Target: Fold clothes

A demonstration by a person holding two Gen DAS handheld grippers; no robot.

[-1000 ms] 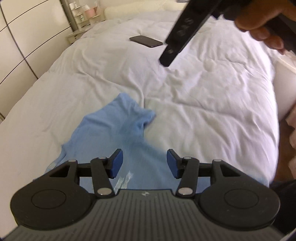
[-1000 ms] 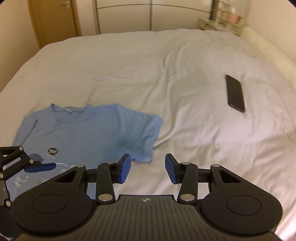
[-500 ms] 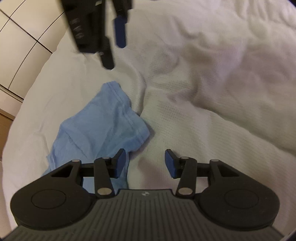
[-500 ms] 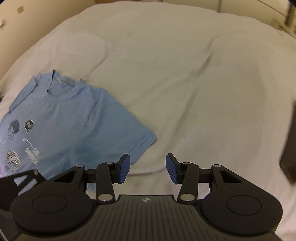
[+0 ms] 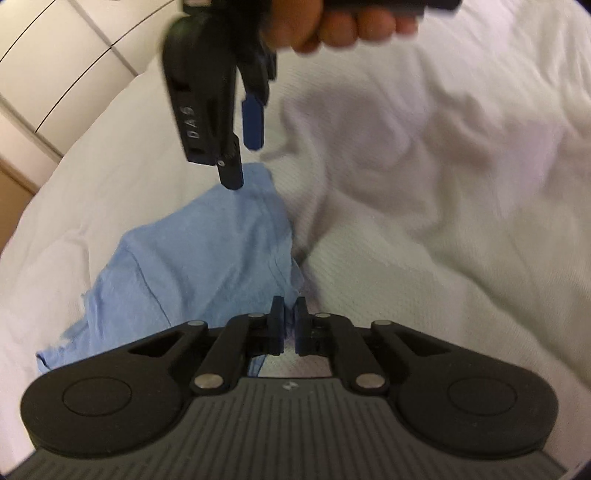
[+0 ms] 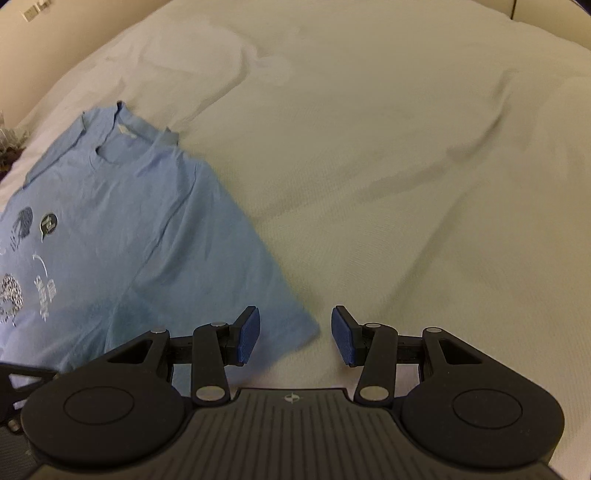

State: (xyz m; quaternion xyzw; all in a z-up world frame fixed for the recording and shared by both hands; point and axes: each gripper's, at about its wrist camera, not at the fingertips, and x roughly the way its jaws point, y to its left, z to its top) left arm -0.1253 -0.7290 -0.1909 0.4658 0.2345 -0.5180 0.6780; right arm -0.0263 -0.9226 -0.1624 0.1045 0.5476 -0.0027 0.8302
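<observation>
A light blue T-shirt (image 6: 129, 240) with a printed front lies flat on the white duvet (image 6: 406, 147). Its sleeve corner reaches under my right gripper (image 6: 295, 332), which is open just above the fabric, with the left pad over the sleeve hem. In the left wrist view the T-shirt (image 5: 207, 251) looks bunched, and my left gripper (image 5: 290, 317) is shut on its edge. The right gripper (image 5: 242, 155) hangs over the far end of the shirt, held by a hand (image 5: 332, 26).
The white duvet (image 5: 424, 221) spreads out in soft wrinkles to the right and beyond the shirt. White wardrobe doors (image 5: 74, 74) stand past the bed's left side. A piece of the left gripper (image 6: 14, 373) shows at the lower left of the right wrist view.
My left gripper went from open to shut on the shirt's edge. The right gripper moved lower and closer to the sleeve corner, still open. The phone has left both views.
</observation>
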